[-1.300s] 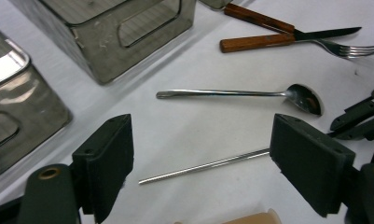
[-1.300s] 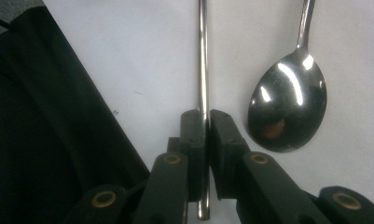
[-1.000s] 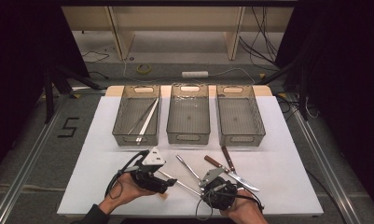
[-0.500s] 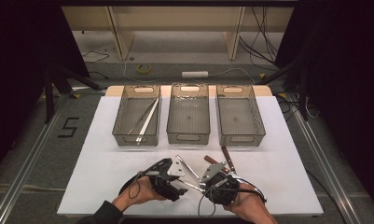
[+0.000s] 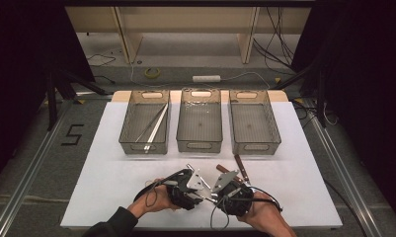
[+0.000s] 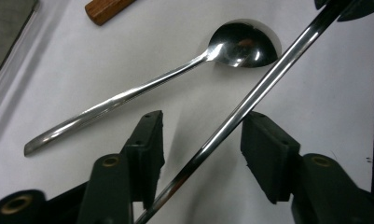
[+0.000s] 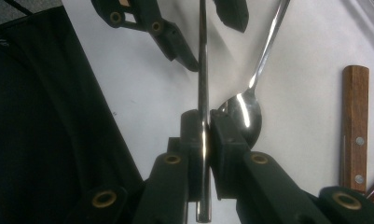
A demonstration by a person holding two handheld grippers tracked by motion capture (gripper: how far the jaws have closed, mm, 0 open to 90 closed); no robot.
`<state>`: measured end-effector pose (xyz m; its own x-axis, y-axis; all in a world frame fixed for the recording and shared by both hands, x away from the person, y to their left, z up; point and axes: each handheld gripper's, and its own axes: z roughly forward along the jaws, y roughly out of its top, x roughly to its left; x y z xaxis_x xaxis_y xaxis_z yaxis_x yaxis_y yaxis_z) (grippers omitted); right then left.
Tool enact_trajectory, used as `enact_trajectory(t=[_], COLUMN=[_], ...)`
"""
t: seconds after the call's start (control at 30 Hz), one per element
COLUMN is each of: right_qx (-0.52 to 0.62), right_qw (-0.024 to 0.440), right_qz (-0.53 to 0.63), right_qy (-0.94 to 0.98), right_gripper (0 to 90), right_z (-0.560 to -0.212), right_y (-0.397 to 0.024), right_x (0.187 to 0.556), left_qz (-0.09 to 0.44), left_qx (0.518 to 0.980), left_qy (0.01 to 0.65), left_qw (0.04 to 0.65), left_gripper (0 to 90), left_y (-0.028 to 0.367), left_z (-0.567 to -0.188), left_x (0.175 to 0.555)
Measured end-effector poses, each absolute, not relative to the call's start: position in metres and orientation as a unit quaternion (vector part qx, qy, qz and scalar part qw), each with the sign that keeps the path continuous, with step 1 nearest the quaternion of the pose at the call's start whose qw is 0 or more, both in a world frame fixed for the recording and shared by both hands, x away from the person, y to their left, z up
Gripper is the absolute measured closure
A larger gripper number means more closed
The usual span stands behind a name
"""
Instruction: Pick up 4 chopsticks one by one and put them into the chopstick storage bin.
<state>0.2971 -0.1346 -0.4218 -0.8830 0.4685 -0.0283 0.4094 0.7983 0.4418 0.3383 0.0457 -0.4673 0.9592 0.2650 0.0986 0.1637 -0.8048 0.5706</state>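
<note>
My right gripper [image 7: 204, 116] is shut on a thin steel utensil handle [image 7: 202, 70] and holds it just above the white table [image 5: 111, 173]. The same handle [image 6: 231, 121] runs slantwise between the jaws of my left gripper [image 6: 203, 126]. Those jaws have just been closing and still stand apart around it, with a gap on the left side. A steel spoon [image 6: 240, 44] lies on the table just beyond, its bowl beside the right gripper's jaws [image 7: 243, 112]. In the high view the left gripper [image 5: 190, 185] and right gripper [image 5: 225, 190] meet near the front edge.
Three grey mesh bins stand in a row at the back: the left bin [image 5: 131, 147] holds long steel utensils, the middle bin [image 5: 200, 146] and right bin [image 5: 255, 148] look bare. A wooden-handled knife [image 7: 355, 126] lies right of the spoon.
My left hand has moved right and down towards the right gripper, and its jaws now straddle the steel handle and stand narrower. The right gripper has kept still.
</note>
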Motion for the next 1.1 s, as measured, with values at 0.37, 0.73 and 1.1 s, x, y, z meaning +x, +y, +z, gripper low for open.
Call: enact_trajectory(t=[0.37, 0.73, 1.1], right_qx=[0.226, 0.212, 0.263], right_qw=[0.067, 0.066, 0.099], right_qz=[0.212, 0.242, 0.342], right_qy=[0.948, 0.944, 0.896], right_gripper=[84.9, 80.9, 49.3], right_z=[-0.421, -0.418, -0.4], right_y=[-0.134, -0.149, -0.171], right_x=[0.297, 0.306, 0.316], left_qz=[0.089, 0.114, 0.156], left_qx=[0.954, 0.957, 0.953], left_qy=[0.065, 0.001, 0.007], left_qw=[0.28, 0.266, 0.259], left_gripper=[67.0, 77.2, 84.5], left_y=[0.039, 0.04, 0.05], left_z=[-0.466, -0.45, -0.431], left_x=[0.336, 0.331, 0.335])
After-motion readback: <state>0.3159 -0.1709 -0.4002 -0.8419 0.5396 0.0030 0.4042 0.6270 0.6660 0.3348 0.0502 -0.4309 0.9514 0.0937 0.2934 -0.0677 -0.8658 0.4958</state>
